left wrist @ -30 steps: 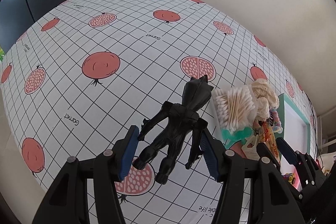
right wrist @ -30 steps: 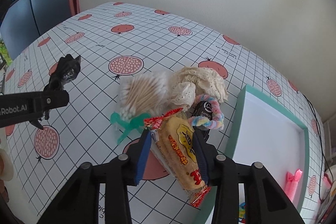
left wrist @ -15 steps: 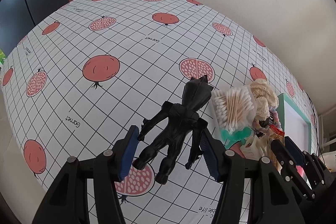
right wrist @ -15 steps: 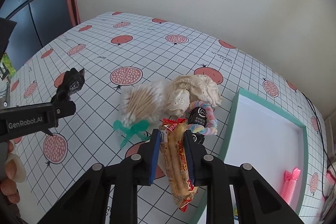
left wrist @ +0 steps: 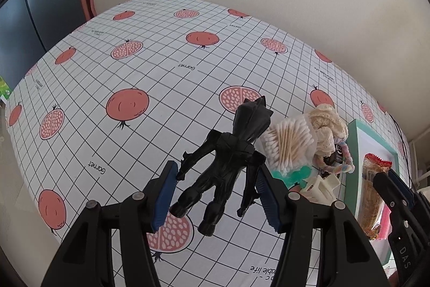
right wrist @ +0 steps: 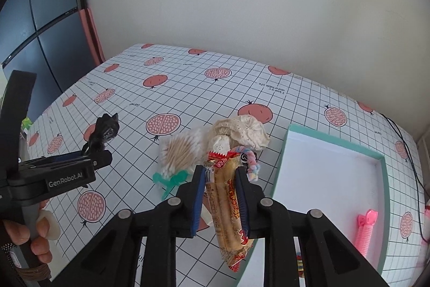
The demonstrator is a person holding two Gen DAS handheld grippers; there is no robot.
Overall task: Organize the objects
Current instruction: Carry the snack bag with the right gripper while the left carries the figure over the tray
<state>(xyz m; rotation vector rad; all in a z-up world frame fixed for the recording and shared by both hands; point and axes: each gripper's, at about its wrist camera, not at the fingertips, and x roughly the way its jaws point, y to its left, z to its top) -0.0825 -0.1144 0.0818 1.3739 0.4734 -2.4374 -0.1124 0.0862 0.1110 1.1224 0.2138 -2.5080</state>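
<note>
Clearly the right hand-held gripper (right wrist: 221,202) is clamped on a wrapped snack bar (right wrist: 228,209), its blue pads pressing the wrapper's two long sides; the jaws have just been closing on it. The bar's long axis runs along the fingers, its red crimped end pointing forward past the fingertips and its other end hanging back below them, clear of the tabletop (right wrist: 188,88).

Just ahead of the fingertips lies a cluster: a bag of cotton swabs (right wrist: 181,149), a cream lace cloth (right wrist: 239,129), a pastel fuzzy ring (right wrist: 251,164) and a green plastic piece (right wrist: 170,180). To the right of the gripper sits a teal-rimmed tray (right wrist: 333,143) with a pink clip (right wrist: 365,229) inside.

The left hand-held gripper (left wrist: 217,192) holds a black toy figure (left wrist: 228,158) between its pads, which seem to bear on the arms, though the contact on the left pad is hard to make out. Its head points forward and its legs trail back above the tabletop. A white clip (left wrist: 321,186) lies to its right.
</note>
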